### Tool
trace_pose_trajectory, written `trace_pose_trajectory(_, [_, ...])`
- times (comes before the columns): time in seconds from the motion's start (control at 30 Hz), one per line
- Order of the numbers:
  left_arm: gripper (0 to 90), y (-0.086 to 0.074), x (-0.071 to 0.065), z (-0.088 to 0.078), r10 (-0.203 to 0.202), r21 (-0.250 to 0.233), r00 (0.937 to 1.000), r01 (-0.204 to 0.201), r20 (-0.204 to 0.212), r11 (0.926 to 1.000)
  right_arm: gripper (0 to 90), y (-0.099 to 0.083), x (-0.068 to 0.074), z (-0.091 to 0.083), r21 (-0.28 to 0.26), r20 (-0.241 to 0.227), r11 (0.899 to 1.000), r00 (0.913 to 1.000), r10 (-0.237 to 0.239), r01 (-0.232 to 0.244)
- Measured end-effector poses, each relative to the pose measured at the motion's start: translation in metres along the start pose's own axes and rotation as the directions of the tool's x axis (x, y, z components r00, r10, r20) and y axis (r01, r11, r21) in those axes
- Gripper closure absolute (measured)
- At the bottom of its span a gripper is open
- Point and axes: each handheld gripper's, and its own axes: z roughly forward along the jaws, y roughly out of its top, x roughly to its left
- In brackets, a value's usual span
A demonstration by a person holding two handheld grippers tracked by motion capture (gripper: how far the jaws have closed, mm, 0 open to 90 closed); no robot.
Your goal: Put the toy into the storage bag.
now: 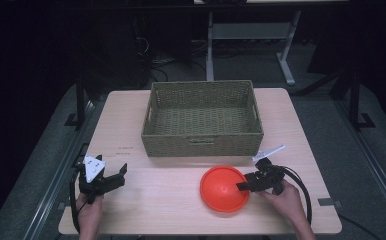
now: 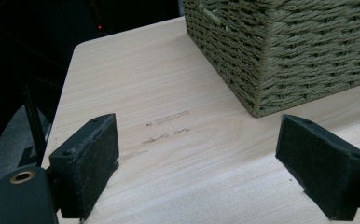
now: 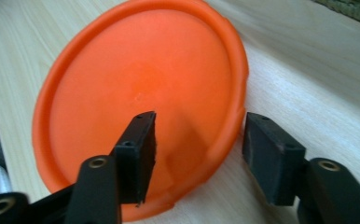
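The table (image 1: 171, 195) has a pale wood-grain top with a matt, smooth finish; a few faint scuff marks (image 2: 166, 126) break it at about 10 o'clock from the left gripper (image 2: 197, 163). The basket (image 1: 202, 118), at 12 o'clock on the table, is woven from olive-green cord or grass, rough and dull. The plate (image 3: 141, 102) is orange plastic, smooth, with a soft shine. The pads (image 2: 325, 163) of the left gripper look like black foam or rubber, matt and a little grainy. The right gripper (image 3: 199, 149) has black matt plastic arms with small brass-coloured metal inserts.
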Motion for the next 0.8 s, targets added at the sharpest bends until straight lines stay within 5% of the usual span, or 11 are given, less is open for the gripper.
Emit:
trace_pose_trajectory(0.63, [12.7, 0.001, -0.002, 0.0, 0.005, -0.007, 1.0, -0.005, -0.001, 1.0, 67.8, -0.004, 0.002, -0.004, -0.036, 0.041, 0.999, 0.9992, 0.002, 0.0])
trace_pose_trajectory(0.8, [12.7, 0.0, -0.002, 0.0, -0.005, -0.009, 1.0, 0.005, -0.003, 0.9999, 76.3, -0.003, 0.004, -0.015, -0.089, 0.01, 0.996, 0.9999, -0.006, 0.007])
